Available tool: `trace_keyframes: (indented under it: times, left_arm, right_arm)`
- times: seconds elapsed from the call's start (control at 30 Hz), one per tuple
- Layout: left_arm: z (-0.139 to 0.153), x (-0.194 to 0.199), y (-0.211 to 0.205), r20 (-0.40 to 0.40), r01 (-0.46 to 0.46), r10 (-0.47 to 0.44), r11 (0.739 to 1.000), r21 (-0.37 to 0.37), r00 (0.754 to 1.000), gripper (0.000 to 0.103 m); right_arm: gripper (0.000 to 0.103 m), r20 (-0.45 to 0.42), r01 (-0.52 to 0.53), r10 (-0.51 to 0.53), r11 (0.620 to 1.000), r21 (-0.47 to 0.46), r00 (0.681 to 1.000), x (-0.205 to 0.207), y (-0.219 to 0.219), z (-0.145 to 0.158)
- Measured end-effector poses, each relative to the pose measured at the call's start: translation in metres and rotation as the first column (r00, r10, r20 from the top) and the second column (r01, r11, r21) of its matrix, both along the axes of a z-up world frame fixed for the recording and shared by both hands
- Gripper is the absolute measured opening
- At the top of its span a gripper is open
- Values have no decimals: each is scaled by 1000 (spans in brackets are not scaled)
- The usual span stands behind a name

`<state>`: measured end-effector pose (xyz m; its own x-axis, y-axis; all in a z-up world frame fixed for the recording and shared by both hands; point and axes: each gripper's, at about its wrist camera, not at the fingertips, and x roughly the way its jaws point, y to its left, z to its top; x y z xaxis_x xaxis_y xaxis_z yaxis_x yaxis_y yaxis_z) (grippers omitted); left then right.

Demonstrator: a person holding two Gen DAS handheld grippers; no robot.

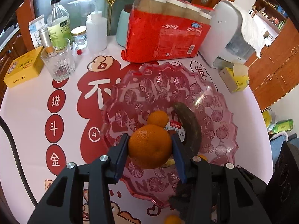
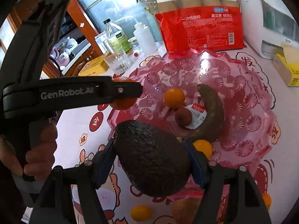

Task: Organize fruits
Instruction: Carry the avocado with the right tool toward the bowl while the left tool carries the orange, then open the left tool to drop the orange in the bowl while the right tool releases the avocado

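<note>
Holding one fruit in each tool, the person has both loads poised over the pink glass dish (image 1: 220, 145), which serves as the landmark below. The left tool (image 1: 150, 147) is clenched on a large orange (image 1: 149, 146), pads pressing its two sides, above the dish's near left rim. The right tool (image 2: 151, 158) is clenched on a dark avocado (image 2: 151, 158), gripped across its broad middle, over the near rim of the dish.

Inside the dish lie a small orange (image 1: 158, 118) near the centre, a dark browned banana (image 1: 188, 125) curving just right of it, and a small labelled packet (image 1: 175, 128) between the two. A brownish round fruit (image 2: 184, 117) sits against the packet. Another small orange (image 2: 202, 147) rests at the near inner edge. Outside the dish, on the bench (image 1: 28, 121) toward the camera, a further yellow-orange fruit (image 2: 141, 212) waits.

Handling judgement: the large orange appears firm and round, so it may roll once released; set it low against its neighbours. The avocado's pebbled skin gives good purchase, but it looks ripe and likely bruises under excess squeeze; the grip across the widest part suits it. The banana looks overripe and soft, best not struck. The dish is glass, stiff and breakable; lower fruit gently, not dropping it.

Beyond the dish stands a red pack of paper cups (image 1: 166, 37).
</note>
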<state>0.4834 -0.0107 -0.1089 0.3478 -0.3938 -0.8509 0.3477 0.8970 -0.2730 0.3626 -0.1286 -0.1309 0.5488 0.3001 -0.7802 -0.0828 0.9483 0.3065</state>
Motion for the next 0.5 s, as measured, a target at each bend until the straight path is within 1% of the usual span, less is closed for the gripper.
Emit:
trace_keyframes:
  times: [0.13,0.2,0.23,0.27,0.33,0.5]
  left_arm:
    - [2,-4,-1,9,2,-2,1000,11,1000,45]
    - [8,-8,-1,34,20,-20,1000,2,999,56]
    - [13,-11,0,53,27,-27,1000,-3,998,63]
    - [19,-14,0,77,28,-28,1000,-1,997,66]
    - [25,-17,1,91,25,-25,1000,2,996,67]
    - [38,-30,12,94,-17,18,1000,-11,995,72]
  right_arm:
    - [72,-25,8,-8,1000,9,1000,1,1,-4]
    - [72,-41,15,-14,1000,18,999,0,0,-6]
    - [73,-39,18,-17,1000,26,999,0,-1,-5]
    - [73,-27,21,-20,999,35,999,-2,-2,-3]
    - [73,5,25,-25,999,25,1000,-6,-3,4]
    - [73,30,31,-32,999,14,999,-16,-5,19]
